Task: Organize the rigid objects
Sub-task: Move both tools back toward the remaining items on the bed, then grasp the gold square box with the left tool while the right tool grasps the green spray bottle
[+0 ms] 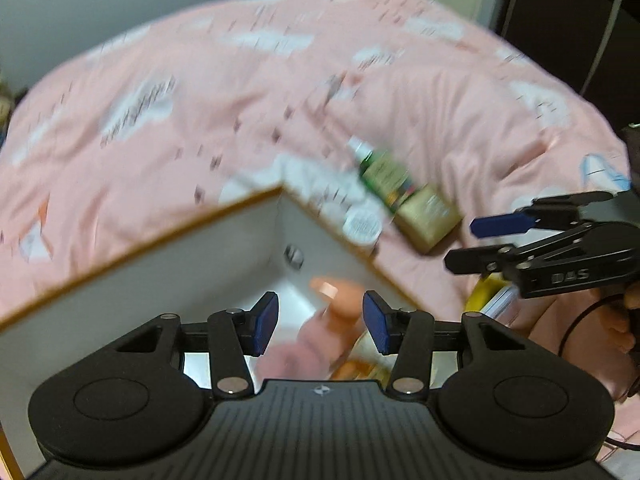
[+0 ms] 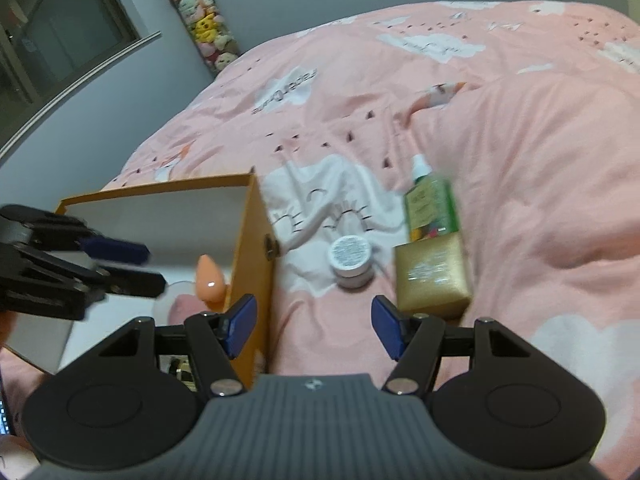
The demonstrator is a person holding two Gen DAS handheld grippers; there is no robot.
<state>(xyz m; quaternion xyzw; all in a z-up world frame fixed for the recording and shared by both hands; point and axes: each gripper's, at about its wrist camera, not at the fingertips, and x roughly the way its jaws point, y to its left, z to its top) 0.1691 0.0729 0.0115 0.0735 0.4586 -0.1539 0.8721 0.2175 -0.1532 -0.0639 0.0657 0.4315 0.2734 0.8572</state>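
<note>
An orange box with a white inside (image 2: 256, 240) stands open on the pink bed; in the left wrist view its rim (image 1: 140, 240) runs across the middle. Inside lie a peach bottle (image 2: 210, 276) and a pink item (image 1: 304, 344). A small white jar (image 2: 352, 262), a gold box (image 2: 432, 280) and a green spray bottle (image 2: 430, 204) lie on the bed right of the box. My left gripper (image 1: 320, 322) is open over the box's inside. My right gripper (image 2: 314, 326) is open and empty above the box's right wall, short of the jar.
The pink quilt (image 2: 520, 140) covers the bed and bulges at the right. A tube of plush toys (image 2: 204, 20) stands against the grey wall at the back. A yellow item (image 1: 486, 300) lies under the right gripper in the left wrist view.
</note>
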